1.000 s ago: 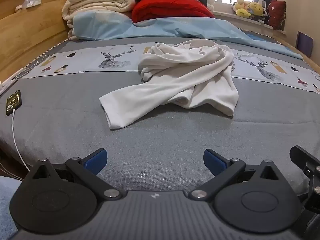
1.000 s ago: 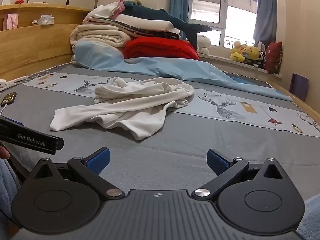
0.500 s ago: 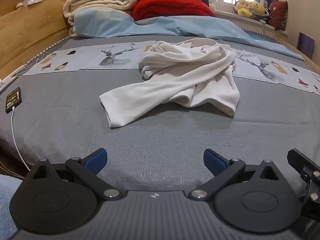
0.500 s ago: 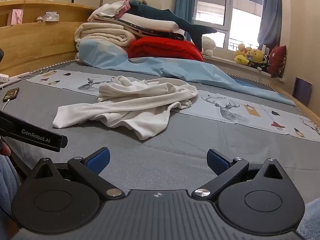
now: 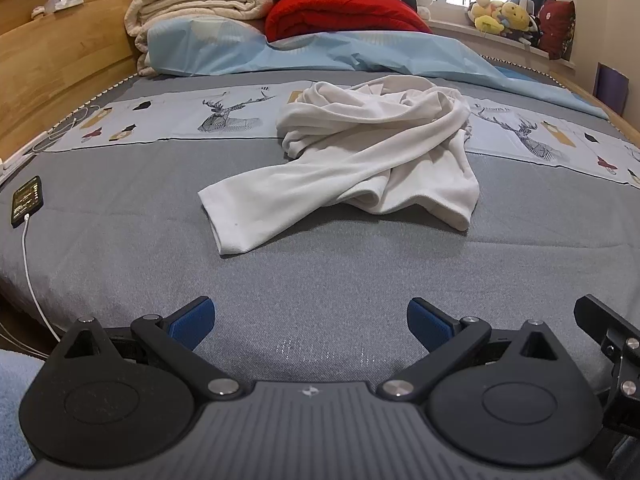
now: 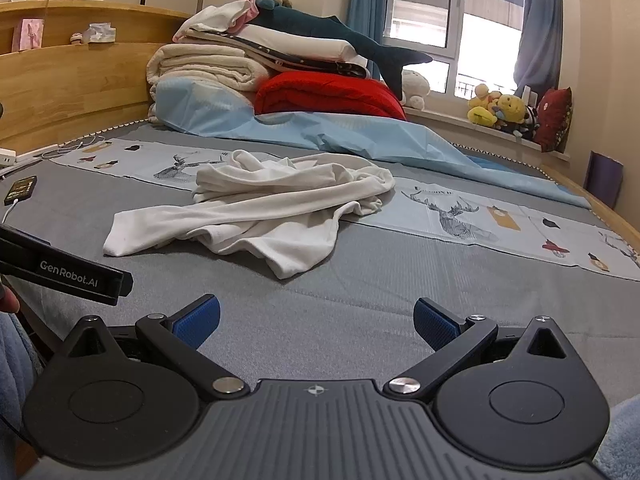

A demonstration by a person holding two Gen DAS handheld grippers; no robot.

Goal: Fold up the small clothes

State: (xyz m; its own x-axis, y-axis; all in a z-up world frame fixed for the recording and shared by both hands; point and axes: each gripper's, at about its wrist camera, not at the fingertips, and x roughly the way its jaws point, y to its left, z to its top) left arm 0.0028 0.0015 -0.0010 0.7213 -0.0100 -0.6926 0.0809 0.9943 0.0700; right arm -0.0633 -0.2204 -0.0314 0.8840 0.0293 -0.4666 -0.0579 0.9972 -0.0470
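On grey bed | crumpled white shirt lies mid-bed, w/ sleeve toward cams | left claw & right claw both wide open, empty, short of shirt | "GenRobot.AI" label on left unit

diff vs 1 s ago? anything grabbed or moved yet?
Nothing grabbed. Both cameras have eased slightly closer to the white garment, so it sits a little larger in view. The left gripper and right gripper remain open and empty. The garment stays crumpled on the grey bed cover, unmoved.
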